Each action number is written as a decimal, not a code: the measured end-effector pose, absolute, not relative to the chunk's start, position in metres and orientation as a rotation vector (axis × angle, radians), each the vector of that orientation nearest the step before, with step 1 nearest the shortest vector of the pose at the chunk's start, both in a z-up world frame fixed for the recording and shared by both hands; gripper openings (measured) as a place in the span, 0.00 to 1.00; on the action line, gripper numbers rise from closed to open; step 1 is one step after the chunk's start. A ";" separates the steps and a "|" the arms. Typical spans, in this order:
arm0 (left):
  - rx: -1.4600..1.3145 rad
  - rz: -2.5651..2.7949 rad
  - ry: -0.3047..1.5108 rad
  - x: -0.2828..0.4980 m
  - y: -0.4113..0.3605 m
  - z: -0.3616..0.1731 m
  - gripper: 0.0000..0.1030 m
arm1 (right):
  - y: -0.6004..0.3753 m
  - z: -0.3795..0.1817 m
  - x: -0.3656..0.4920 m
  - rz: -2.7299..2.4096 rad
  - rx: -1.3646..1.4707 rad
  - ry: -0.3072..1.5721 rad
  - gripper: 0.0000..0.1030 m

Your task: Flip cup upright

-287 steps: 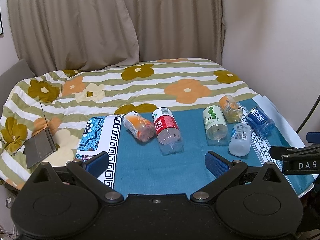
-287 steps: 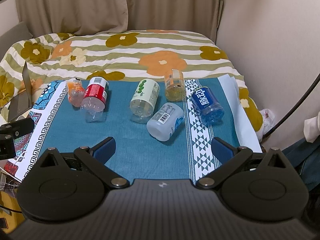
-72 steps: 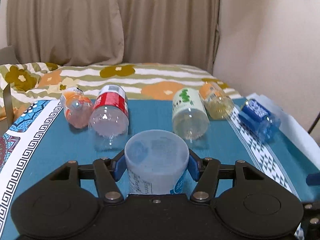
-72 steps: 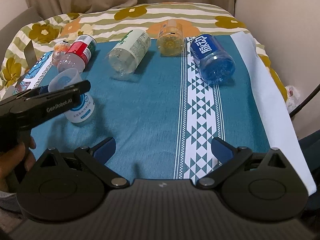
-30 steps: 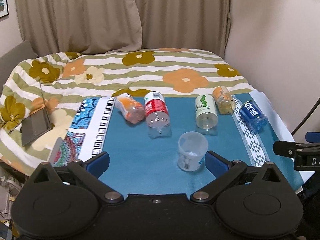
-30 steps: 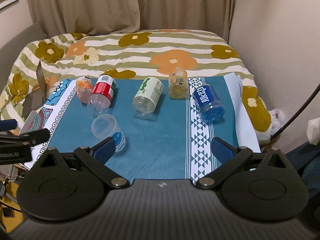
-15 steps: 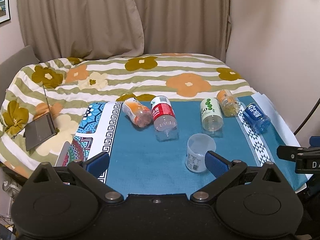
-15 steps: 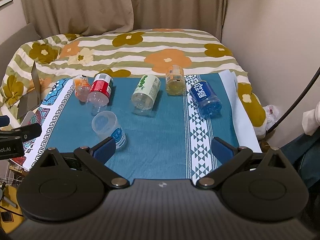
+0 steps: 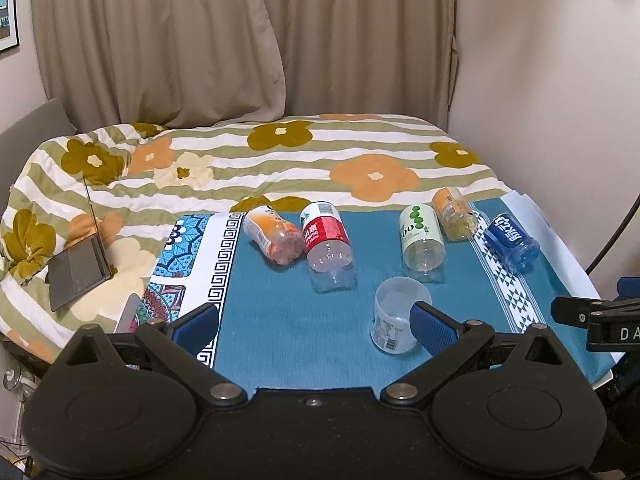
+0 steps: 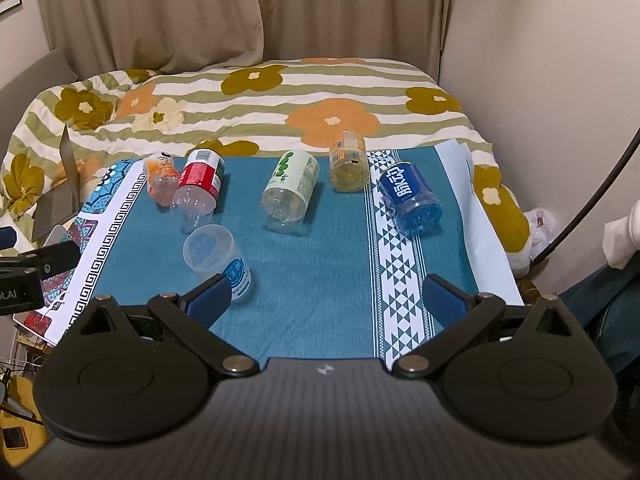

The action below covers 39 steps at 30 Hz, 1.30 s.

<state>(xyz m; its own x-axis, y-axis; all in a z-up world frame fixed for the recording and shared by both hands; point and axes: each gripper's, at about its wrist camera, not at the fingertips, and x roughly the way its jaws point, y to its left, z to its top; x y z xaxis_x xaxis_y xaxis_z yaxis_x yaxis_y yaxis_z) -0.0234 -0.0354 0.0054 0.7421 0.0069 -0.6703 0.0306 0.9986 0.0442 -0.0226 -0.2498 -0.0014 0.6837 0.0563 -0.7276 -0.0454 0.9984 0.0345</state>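
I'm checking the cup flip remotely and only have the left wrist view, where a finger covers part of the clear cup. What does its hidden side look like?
Observer: In the right wrist view the clear cup stands mouth up on the blue cloth, and its hidden side bears a round blue label.
Operator: Is the right gripper holding anything?
Observer: No, the right gripper is open, nothing between its fingers.
Operator: Anything off to the far right?
Observer: A crumpled white bag lies beside the bed.
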 end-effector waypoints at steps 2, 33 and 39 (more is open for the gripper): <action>0.057 -0.012 0.732 -0.023 -0.036 0.006 1.00 | -0.250 -0.001 -0.023 0.057 0.016 0.817 1.00; 0.064 0.016 0.715 -0.023 -0.025 0.007 1.00 | -0.238 -0.001 -0.021 0.065 0.021 0.810 1.00; 0.065 0.015 0.714 -0.023 -0.026 0.007 1.00 | -0.239 0.001 -0.020 0.063 0.021 0.805 1.00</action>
<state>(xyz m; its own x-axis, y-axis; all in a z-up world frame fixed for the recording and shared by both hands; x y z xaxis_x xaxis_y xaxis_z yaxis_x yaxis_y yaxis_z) -0.0229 -0.0257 0.0070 0.7554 0.0361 -0.6543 0.0082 0.9979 0.0645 -0.0197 -0.2388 0.0009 0.6914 0.0640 -0.7196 -0.0482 0.9979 0.0425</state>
